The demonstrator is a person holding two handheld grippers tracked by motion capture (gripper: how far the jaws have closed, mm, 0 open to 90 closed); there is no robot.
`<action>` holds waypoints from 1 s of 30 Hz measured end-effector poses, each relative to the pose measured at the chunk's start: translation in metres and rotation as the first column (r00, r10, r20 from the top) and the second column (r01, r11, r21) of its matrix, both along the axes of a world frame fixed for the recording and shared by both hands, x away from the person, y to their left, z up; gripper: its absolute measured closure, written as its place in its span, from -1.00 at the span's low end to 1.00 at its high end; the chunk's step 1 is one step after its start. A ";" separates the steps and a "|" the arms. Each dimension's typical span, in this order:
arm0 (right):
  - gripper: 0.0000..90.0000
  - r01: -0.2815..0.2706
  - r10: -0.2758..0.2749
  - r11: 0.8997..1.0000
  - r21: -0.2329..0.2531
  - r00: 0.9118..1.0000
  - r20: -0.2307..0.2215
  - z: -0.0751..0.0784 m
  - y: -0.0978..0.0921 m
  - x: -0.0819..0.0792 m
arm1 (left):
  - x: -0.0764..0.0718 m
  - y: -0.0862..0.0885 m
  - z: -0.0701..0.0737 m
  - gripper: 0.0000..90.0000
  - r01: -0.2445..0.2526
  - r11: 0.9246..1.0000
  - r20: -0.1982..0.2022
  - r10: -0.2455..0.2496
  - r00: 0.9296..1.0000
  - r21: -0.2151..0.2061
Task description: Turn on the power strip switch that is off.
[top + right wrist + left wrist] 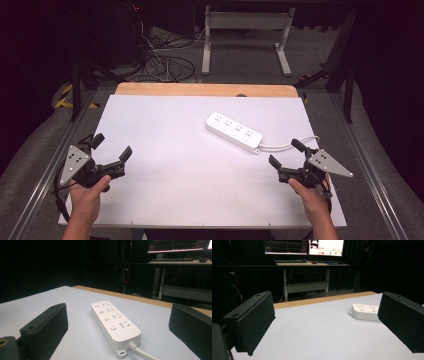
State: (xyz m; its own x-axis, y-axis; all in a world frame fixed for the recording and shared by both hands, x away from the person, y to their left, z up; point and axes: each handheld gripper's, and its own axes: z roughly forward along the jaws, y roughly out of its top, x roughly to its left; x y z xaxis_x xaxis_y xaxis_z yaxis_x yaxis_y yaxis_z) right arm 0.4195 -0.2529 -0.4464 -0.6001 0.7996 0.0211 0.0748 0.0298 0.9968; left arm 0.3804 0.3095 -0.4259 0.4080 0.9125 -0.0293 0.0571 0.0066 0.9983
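Observation:
A white power strip [233, 131] lies flat on the white table top [170, 165], right of centre, with its white cable [287, 146] running off toward the right. My left gripper [111, 147] rests near the table's left edge, jaws wide open and nothing between them. My right gripper [286, 153] sits near the right edge, just in front of the strip's cable end, also open and holding nothing. In the right gripper view the power strip [113, 323] lies ahead between the jaws. In the left gripper view the power strip [365, 311] shows far off, partly behind the right jaw.
A wooden strip [205, 89] borders the table's far edge. Beyond it stand a white desk frame [245, 35] and loose cables [165, 62] on the floor. A desk with monitors [304, 246] is in the dark background.

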 end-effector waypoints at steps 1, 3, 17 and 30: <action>-0.94 0.000 0.000 1.000 0.002 1.000 -0.002 0.000 0.000 0.000 | 0.000 0.000 0.000 -0.96 0.000 1.000 0.000 0.000 1.000 0.001; -0.94 0.001 -0.001 1.000 0.002 1.000 0.001 0.000 0.000 0.000 | 0.000 0.000 0.000 -0.96 0.002 1.000 0.000 -0.002 1.000 0.001; -0.89 0.026 -0.026 1.000 -0.008 1.000 0.017 0.001 -0.001 -0.002 | 0.001 -0.001 0.000 -0.96 0.007 1.000 -0.002 -0.007 1.000 0.007; -0.61 0.042 -0.041 0.999 -0.018 0.998 0.054 0.004 -0.001 -0.004 | 0.001 -0.001 0.000 -0.96 0.006 1.000 -0.002 -0.006 1.000 0.007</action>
State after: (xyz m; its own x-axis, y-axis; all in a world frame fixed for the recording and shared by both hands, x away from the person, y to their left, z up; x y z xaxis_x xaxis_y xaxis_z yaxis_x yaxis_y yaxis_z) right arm 0.4156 -0.2543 -0.4427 -0.5663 0.8238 -0.0255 0.0231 0.0468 0.9986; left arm 0.3818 0.3085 -0.4261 0.4136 0.9102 -0.0239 0.0591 -0.0006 0.9983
